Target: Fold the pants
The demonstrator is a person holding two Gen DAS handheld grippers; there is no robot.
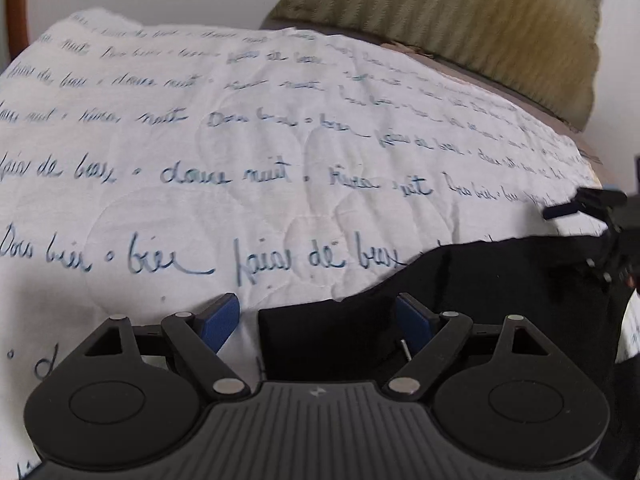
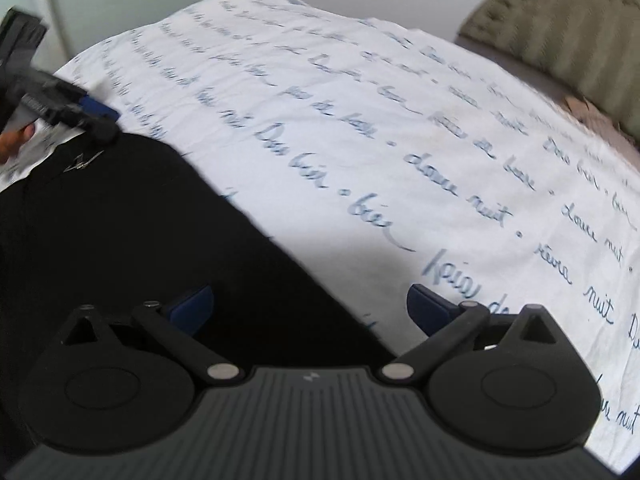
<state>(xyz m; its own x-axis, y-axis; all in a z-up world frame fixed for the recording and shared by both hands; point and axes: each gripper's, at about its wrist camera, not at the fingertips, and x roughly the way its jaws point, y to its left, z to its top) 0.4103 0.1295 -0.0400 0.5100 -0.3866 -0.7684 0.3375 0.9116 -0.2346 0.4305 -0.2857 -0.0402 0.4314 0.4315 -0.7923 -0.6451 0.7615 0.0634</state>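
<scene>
- One bed [image 1: 120, 160], the largest thing in view, carries everything here; it is covered by one white quilt [image 2: 360, 128] printed with rows of blue handwriting.
- One olive ribbed headboard [image 1: 460, 20] stands at the far end of the bed, well beyond both pairs of fingers.
- One pair of black pants [image 2: 120, 232] lies flat on the quilt. In the right wrist view it spreads under and ahead of the left-hand finger, its straight edge running diagonally between the two fingers. In the left wrist view the pants [image 1: 500, 300] lie under the right-hand finger and reach away to the right.
- Two grippers are in view. The left gripper [image 1: 318, 318] has its fingers [image 1: 222, 318] spread wide, with a corner of the pants between them but the blue pads not pressing on it.
- The right gripper [image 2: 310, 310] also has its fingers [image 2: 192, 308] spread wide, nothing clamped, one over the pants and one over the quilt.
- Each gripper shows, blurred, at the edge of the other's view, over the pants' far edge.
</scene>
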